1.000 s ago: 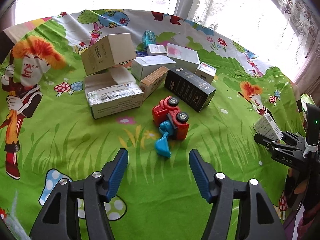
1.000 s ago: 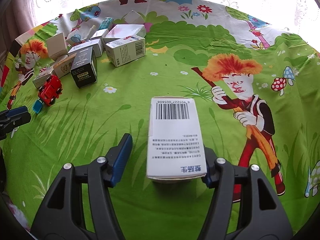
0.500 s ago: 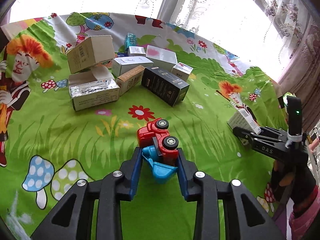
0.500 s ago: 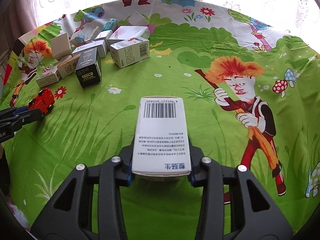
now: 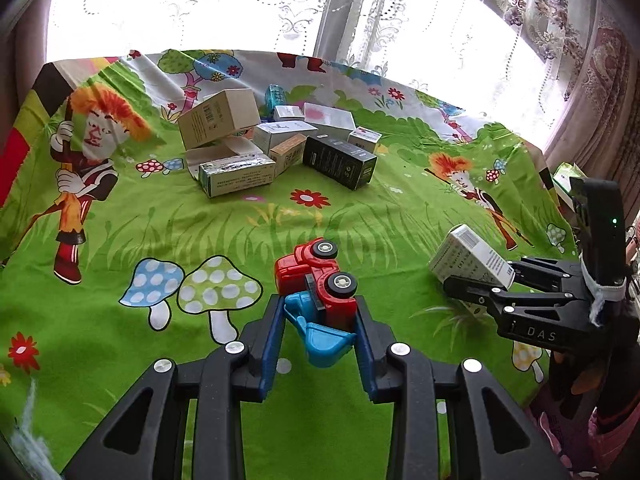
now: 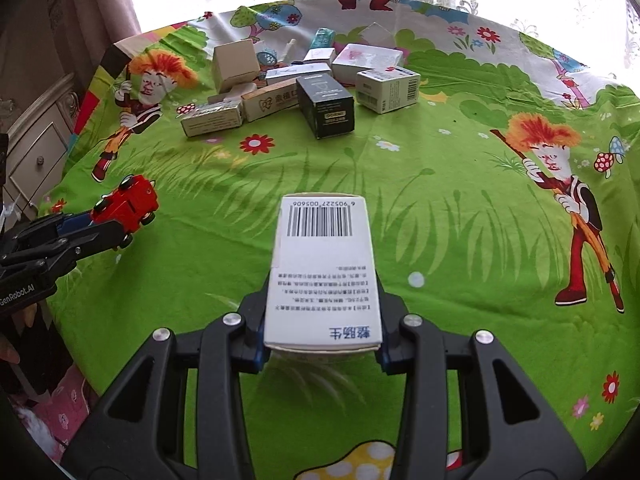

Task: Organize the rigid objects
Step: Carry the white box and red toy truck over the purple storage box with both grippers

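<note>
The left gripper point(image 5: 320, 334) clamps the stiff, light red toy truck point(image 5: 316, 276) across its body while the right gripper point(image 6: 322, 334) pinches the crushable white barcode carton point(image 6: 323, 268) by its sides.

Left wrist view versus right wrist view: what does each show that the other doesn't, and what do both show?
Only the left wrist view: the toy's blue scoop between the left gripper's pads, and two pale mushroom prints. Only the right wrist view: the barcode face of the white box clamped in the right gripper, and a cabinet beside the table. Both: the red toy truck, the black box in the far pile, and the green cloth.
</note>
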### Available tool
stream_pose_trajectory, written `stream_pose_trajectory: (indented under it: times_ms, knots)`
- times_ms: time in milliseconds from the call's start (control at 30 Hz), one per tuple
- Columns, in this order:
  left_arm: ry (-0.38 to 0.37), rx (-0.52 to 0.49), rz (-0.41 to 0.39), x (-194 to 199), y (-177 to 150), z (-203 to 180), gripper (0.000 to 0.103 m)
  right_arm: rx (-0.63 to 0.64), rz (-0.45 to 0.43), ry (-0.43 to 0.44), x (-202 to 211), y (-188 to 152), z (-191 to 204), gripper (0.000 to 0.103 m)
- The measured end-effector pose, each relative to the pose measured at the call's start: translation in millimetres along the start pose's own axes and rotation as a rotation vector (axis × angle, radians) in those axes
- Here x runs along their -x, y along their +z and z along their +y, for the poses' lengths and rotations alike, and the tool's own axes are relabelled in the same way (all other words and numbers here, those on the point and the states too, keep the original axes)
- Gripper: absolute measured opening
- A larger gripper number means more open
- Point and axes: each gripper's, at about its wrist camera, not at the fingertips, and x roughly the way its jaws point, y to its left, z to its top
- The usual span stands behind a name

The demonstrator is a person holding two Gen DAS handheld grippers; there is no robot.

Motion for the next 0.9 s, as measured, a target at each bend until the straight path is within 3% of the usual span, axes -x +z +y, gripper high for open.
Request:
stream_pose_trajectory:
  times_ms: [367, 900]
  knots:
    - [-0.007, -0.131, 0.041, 5, -18, -40, 0.034, -0.032, 0.004, 0.047, 29, -23, 7, 0.044]
    - [-0.019, -0.265, 0.096, 9, -28, -99, 0.034, -0.057, 0.002, -0.015, 74, -61, -7, 0.044]
